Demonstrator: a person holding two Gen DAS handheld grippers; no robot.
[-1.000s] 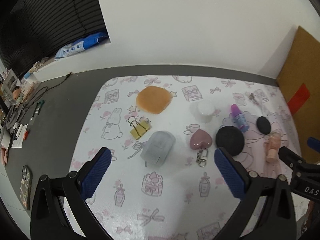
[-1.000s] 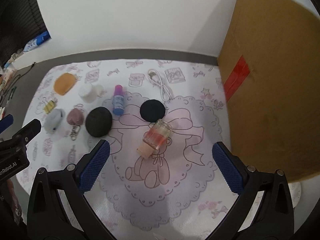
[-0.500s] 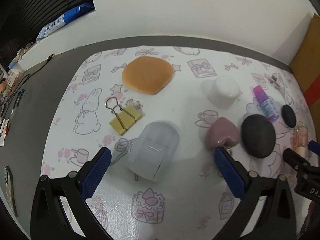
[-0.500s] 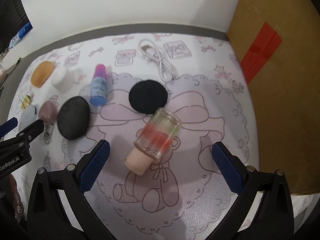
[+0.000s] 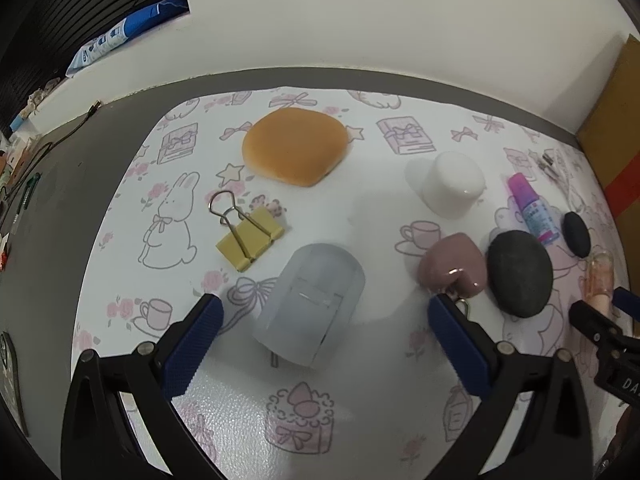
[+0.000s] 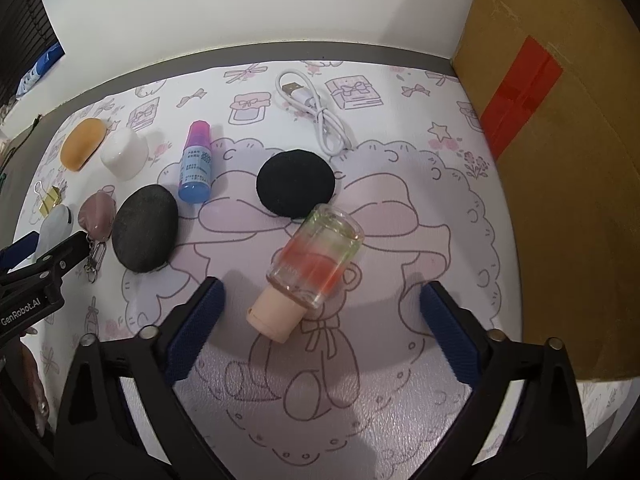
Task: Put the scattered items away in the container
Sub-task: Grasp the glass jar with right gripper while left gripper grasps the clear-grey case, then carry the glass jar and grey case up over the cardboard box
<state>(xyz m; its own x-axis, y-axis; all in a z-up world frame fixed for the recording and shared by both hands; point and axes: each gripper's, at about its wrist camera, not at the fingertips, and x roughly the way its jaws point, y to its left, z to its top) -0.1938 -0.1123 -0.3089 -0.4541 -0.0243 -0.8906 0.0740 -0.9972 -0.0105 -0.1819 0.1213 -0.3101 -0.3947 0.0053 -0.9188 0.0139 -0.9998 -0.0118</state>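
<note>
Blue-padded and spread wide, the left gripper [image 5: 324, 312] hangs over a translucent grey case [image 5: 310, 310] on a pink-printed table mat [image 5: 360, 420]; its jaws are open and empty, the case lying between them but touched by neither. The right gripper [image 6: 320, 294] is likewise open and empty, straddling a small glass bottle [image 6: 314, 264] that lies on its side, peach cap toward the camera; the bottle sits just beside a round black pad [image 6: 295, 183].

Nothing appears gathered yet; the step in hand looks like the approach to a first pair of pickups, one item per hand. Scattered around are an orange bun-shaped squishy [image 5: 294, 145], a yellow binder clip [image 5: 248, 236], a white jar [image 5: 450, 186], a mauve heart keyring [image 5: 454, 266], a dark grey stone [image 5: 520, 272], a purple-and-blue dropper bottle [image 6: 196, 168] and a white USB cable [image 6: 316, 114]. The likely container is the brown cardboard box [image 6: 560, 160] at the mat's right edge, sealed with red tape on the visible face; its opening is out of view.

The next move probably calls for each gripper to descend and close across its item's narrow width; the bottle, being round and lying flat, may roll if one pad arrives first; the case looks smooth and may slip unless gripped squarely.
</note>
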